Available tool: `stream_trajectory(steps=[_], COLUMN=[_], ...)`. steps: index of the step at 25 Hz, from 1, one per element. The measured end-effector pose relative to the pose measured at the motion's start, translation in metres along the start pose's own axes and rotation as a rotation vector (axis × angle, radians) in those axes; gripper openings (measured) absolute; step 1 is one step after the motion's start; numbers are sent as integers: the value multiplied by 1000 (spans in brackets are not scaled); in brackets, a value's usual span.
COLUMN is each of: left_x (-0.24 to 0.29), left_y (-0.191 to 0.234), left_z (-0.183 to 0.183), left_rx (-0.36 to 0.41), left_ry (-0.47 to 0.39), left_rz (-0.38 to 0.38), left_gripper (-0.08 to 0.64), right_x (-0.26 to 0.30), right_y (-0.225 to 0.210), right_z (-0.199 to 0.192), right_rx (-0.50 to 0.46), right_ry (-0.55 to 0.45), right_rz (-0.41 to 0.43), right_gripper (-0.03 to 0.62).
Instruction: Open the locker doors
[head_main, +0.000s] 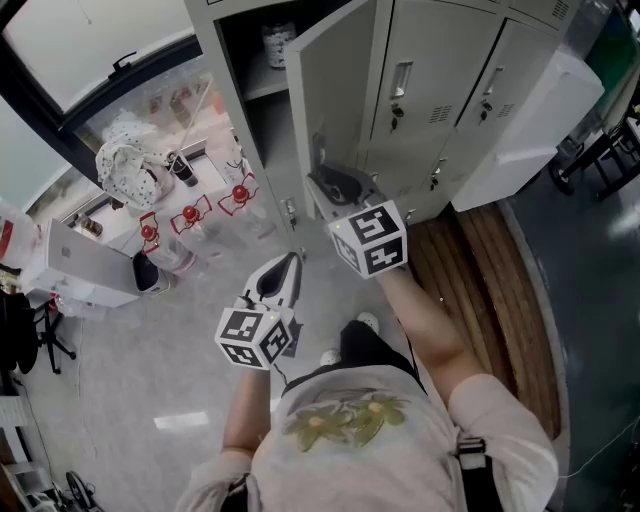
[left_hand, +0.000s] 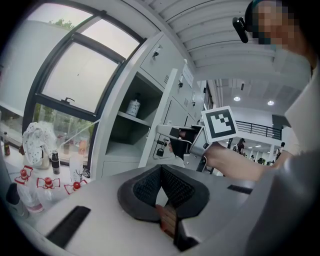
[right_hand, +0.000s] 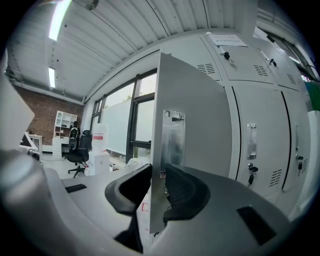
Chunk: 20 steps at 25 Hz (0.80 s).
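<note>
locker door (head_main: 335, 90) of the leftmost column stands swung out from the grey bank, its free edge towards the person. the right gripper (head_main: 327, 182) is clamped on that edge below the metal handle plate (right_hand: 173, 140): in the right gripper view the thin door edge runs between the two dark pads (right_hand: 185, 187), which press on it from both sides. behind the door the open compartment shows a shelf (left_hand: 131, 119) with a small white jar (left_hand: 133, 106) on it. the neighbouring closed doors (head_main: 430, 70) to the right are shut, with keys (head_main: 397, 112) hanging at their locks.

the left gripper (head_main: 290, 264) hangs lower and nearer the person, well apart from the lockers, its jaws together with nothing between them. left of the bank, by the window, clear bottles with red tags (head_main: 190, 213) stand in a row beside a spotted white bag (head_main: 125, 160). a strip of wooden floor (head_main: 480, 290) runs along the right side, below the lockers.
</note>
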<state>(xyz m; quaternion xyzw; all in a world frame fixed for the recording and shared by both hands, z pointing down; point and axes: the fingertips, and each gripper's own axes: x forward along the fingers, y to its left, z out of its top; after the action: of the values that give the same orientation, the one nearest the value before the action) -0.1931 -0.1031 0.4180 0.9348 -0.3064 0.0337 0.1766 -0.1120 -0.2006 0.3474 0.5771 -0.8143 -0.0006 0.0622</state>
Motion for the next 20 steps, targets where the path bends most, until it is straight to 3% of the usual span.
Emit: stream_trajectory(steps=[20], left_x=[32], left_y=[-42], left_z=[5], left_rx=[-16], left_ry=[-4], left_rz=[47], left_gripper=[29], right_x=[-39], right_y=[-13], right_z=[-6], right_rx=[18], right_ry=[16], right_rz=[105], right_gripper=[61])
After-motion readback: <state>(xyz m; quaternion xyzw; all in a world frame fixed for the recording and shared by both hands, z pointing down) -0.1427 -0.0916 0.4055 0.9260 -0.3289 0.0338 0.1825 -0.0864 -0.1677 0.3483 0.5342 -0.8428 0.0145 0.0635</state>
